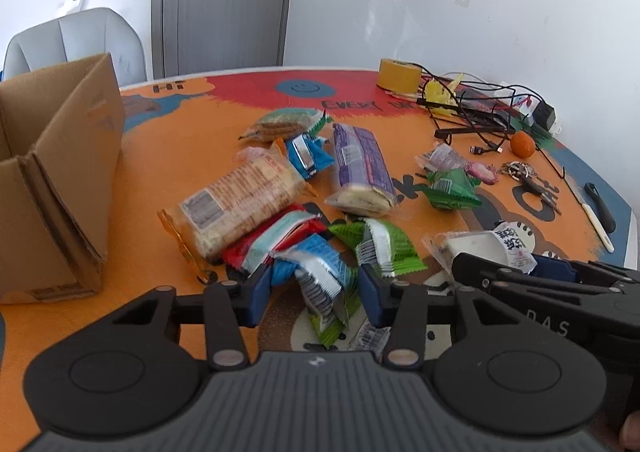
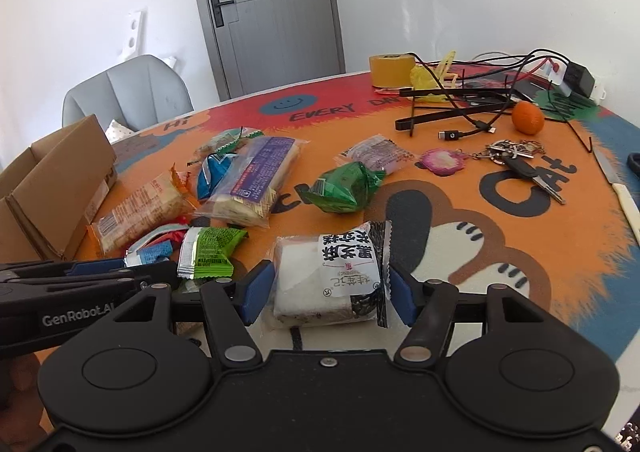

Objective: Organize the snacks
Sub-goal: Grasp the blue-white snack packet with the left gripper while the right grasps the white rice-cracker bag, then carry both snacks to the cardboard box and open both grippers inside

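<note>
Snack packets lie scattered on the orange patterned table mat [image 1: 160, 155]. My left gripper [image 1: 316, 292] has its blue pads against both sides of a crumpled blue and silver snack packet [image 1: 316, 276] that rests on the mat. A green packet [image 1: 384, 244], a red packet [image 1: 272, 236], a long cracker pack [image 1: 240, 199] and a purple pack [image 1: 360, 167] lie just beyond it. My right gripper [image 2: 328, 292] is shut on a white packet with black lettering [image 2: 328, 276], also on the mat. An open cardboard box [image 1: 60, 171] stands at the left.
At the back right are a yellow tape roll [image 1: 400, 75], tangled cables [image 1: 480, 107], an orange [image 1: 523, 143], keys [image 1: 524, 175] and a knife [image 1: 596, 219]. A grey chair [image 1: 76, 39] stands behind the box. The two grippers sit side by side, close together.
</note>
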Tool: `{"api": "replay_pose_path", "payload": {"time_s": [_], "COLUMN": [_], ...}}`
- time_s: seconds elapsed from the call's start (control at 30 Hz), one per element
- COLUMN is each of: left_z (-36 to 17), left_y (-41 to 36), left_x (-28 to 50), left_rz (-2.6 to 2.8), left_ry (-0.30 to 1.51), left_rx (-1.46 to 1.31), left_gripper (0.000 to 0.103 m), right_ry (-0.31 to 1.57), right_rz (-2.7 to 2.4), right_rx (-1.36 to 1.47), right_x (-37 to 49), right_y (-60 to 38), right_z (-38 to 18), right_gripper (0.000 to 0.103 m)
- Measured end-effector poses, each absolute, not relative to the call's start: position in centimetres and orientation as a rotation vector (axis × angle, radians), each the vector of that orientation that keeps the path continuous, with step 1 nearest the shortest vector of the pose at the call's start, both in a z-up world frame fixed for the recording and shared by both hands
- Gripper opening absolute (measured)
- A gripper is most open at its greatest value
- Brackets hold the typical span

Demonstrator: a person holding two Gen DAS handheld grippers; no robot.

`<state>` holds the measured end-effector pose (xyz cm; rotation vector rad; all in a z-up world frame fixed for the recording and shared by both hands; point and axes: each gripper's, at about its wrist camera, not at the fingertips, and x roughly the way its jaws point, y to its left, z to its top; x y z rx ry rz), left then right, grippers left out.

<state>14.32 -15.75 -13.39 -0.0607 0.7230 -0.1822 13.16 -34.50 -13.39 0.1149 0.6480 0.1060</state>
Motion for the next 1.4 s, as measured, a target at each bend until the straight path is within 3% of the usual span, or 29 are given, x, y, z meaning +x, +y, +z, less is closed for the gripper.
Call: {"api": "replay_pose_path", "payload": {"time_s": [0.23,0.4,0.43,0.67,1.4], "left_z": [-13.6,-13.4,-13.4,-12.8,-6.6], "left_y": [-15.7,-15.1,-15.1,-14.1,-7.9], "left_x": [14.5,14.2,14.2,13.9,10.9], "left_rz": [-0.182,-0.178,-0.178,-0.146,-0.012], "left_ry": [0.707,0.697,0.695,0.682,0.480], "left_rx": [-0.068,-0.091,-0.093,-0.118,-0.172], "left_gripper": [0.045,0.032,0.023,0.021,0.021], "right_ry": [0.645,0.638,0.634,0.618,0.488], "right_rz": [0.077,0.063,0.061,0.064,0.125], "right_rx": [0.114,0.079,0.072,0.070,0.104], "right_x": [13.9,14.1,14.0,13.3,12.0], "right_y": [-34.1,-33.1,-32.9,-32.6,-28.0], "right_z": [-13.6,-13.8,-13.8,-13.2,-8.3], "right_gripper": [0.071,0.071,0.069,0.055,0.054]}}
